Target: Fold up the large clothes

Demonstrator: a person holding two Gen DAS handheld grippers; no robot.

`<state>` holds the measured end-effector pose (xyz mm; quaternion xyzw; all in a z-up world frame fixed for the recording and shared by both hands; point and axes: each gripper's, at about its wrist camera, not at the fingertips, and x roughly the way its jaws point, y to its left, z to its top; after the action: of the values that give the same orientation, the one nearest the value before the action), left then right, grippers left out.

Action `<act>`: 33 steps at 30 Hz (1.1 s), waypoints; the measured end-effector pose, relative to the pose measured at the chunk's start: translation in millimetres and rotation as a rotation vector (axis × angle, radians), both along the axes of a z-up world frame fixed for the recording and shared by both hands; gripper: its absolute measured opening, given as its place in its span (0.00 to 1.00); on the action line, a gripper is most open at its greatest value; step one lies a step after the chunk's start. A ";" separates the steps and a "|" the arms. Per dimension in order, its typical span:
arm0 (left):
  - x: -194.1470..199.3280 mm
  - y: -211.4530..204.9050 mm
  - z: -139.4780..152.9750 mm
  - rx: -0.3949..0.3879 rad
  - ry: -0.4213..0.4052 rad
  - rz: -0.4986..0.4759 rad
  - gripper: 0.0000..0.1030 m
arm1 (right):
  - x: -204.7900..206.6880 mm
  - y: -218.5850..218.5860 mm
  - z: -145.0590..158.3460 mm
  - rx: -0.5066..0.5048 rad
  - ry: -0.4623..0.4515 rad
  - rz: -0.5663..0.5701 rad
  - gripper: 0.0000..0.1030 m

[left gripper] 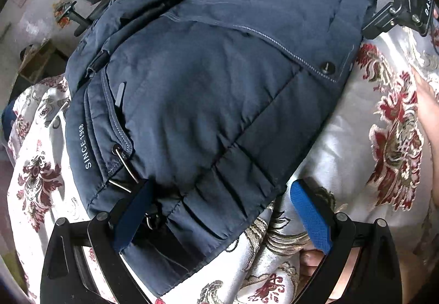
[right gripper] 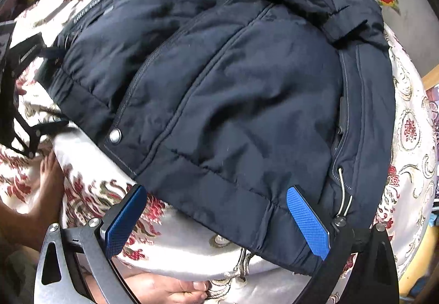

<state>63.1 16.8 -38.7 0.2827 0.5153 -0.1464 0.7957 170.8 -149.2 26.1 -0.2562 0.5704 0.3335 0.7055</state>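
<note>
Lay folded at centre on a floral bedspread (left gripper: pixel 356 117): a navy padded jacket (left gripper: pixel 208 90), "SINCE 1968" lettering at 9 o'clock in the left wrist view. Hovered at 6 o'clock over its hem, fingers spread wide and pinching nothing: the left gripper (left gripper: pixel 222 210). Likewise spread and empty at 6 o'clock over the hem: the right gripper (right gripper: pixel 216 216).

1. The left gripper (left gripper: pixel 219 219) has two fingers faced with blue, finely dimpled pads (left gripper: pixel 311 217) on black backing.
2. Its black frame arms have triangular cut-outs and round silver screw heads.
3. The right gripper (right gripper: pixel 216 219) carries the same blue textured pads (right gripper: pixel 307 221); one frame arm looks silver-grey, the other black.
4. Seen from the left wrist, the right gripper's black body bears white letters "DAS".
</note>
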 end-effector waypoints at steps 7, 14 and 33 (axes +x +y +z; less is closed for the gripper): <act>-0.6 -2.3 -5.8 0.033 -0.002 0.012 0.95 | -13.3 -3.9 -13.7 -0.075 -0.025 0.066 1.00; 1.6 -1.4 -6.4 0.040 -0.006 0.028 0.95 | -23.4 -9.8 -34.3 -0.210 -0.119 0.113 1.00; -2.9 -3.1 -4.2 0.036 -0.032 0.028 0.95 | -13.2 -0.3 3.0 -0.163 -0.284 0.138 0.30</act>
<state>60.2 13.7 -42.9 0.2920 0.5089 -0.1215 0.8006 157.7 -149.6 29.1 -0.3957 0.4714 0.2941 0.7313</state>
